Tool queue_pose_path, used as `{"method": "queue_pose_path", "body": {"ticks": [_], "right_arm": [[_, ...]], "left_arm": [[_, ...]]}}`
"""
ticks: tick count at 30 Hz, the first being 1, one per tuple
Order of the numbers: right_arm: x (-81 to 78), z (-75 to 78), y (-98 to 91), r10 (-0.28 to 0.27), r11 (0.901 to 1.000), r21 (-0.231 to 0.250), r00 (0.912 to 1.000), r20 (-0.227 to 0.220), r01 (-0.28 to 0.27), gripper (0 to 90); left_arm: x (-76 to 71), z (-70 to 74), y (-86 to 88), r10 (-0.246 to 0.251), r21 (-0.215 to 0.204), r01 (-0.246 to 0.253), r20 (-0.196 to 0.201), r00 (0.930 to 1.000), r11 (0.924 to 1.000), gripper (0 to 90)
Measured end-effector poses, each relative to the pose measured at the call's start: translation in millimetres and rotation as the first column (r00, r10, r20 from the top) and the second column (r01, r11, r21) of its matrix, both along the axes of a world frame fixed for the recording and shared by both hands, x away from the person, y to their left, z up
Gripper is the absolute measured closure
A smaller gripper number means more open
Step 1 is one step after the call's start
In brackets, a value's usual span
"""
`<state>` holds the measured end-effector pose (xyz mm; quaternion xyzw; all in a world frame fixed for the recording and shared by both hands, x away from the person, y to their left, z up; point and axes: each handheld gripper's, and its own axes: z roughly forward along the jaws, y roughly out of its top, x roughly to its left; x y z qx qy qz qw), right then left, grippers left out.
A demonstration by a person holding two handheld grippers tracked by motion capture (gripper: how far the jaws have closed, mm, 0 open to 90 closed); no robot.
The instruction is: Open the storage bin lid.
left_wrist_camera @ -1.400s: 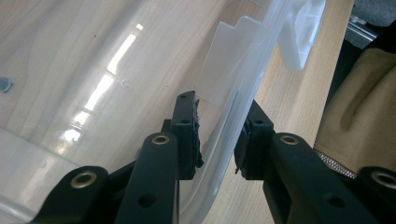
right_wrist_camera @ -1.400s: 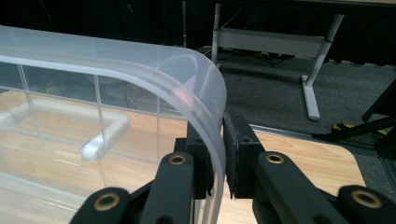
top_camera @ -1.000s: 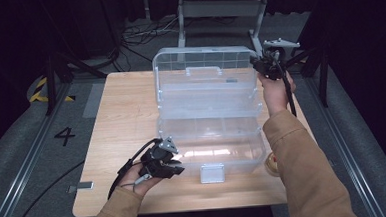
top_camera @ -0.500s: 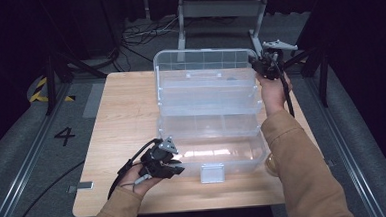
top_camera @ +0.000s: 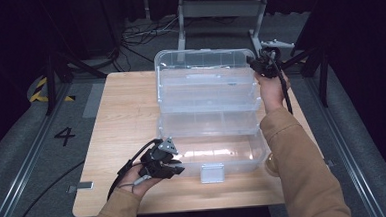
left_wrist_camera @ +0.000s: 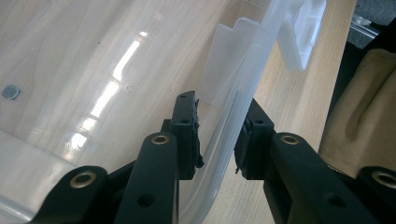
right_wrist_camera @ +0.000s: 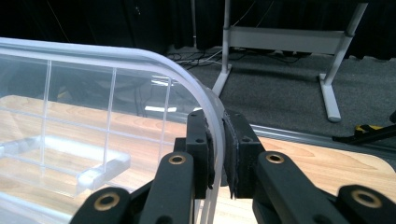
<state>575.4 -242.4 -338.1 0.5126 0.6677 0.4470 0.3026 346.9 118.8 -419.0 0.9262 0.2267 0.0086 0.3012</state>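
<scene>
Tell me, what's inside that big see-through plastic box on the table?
The clear box looks empty: through its trays and walls only the wooden table and molded dividers show. The corners beside the right gripper and the left gripper are partly covered.

We see a clear plastic tiered organiser box (top_camera: 209,112) standing open on the wooden counter (top_camera: 116,122), its lid (top_camera: 203,58) upright at the far side, trays stepped toward the white latch (top_camera: 212,172) at its near wall.
</scene>
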Motion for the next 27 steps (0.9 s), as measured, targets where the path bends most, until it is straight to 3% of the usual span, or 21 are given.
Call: {"method": "queue_pose_path", "body": {"ticks": [7, 17, 21, 23, 27], "right_arm": [[9.5, -5.2, -0.9, 0.0, 0.9996, 0.029, 0.9992, -0.039, 0.001, 81.9], [15.5, -8.7, -5.0, 0.028, 0.9976, 0.064, 0.9986, -0.046, -0.025, 81.0], [17.5, -12.4, -6.2, 0.046, 0.9987, 0.026, 0.9976, -0.051, -0.045, 81.3], [19.2, -14.4, -7.7, 0.047, 0.9982, 0.041, 0.9971, -0.06, -0.045, 81.3], [21.6, -16.9, -7.4, 0.055, 0.9982, 0.029, 0.9966, -0.062, -0.053, 81.4]], "left_arm": [[-0.8, -0.7, 0.7, -0.002, -0.01, 0.002, 0.009, 1.0, 1.0, 72.5], [-1.6, -1.4, 1.8, 0.006, -0.025, -0.006, 0.013, 0.9999, 0.9997, 72.4], [-1.7, -1.6, 1.5, 0.005, -0.028, -0.004, 0.017, 0.9998, 0.9996, 72.0], [-1.7, -1.6, 1.5, 0.004, -0.029, -0.003, 0.018, 0.9998, 0.9996, 72.1], [-1.7, -1.7, 1.6, 0.002, -0.03, -0.001, 0.02, 0.9998, 0.9996, 72.1]]}}
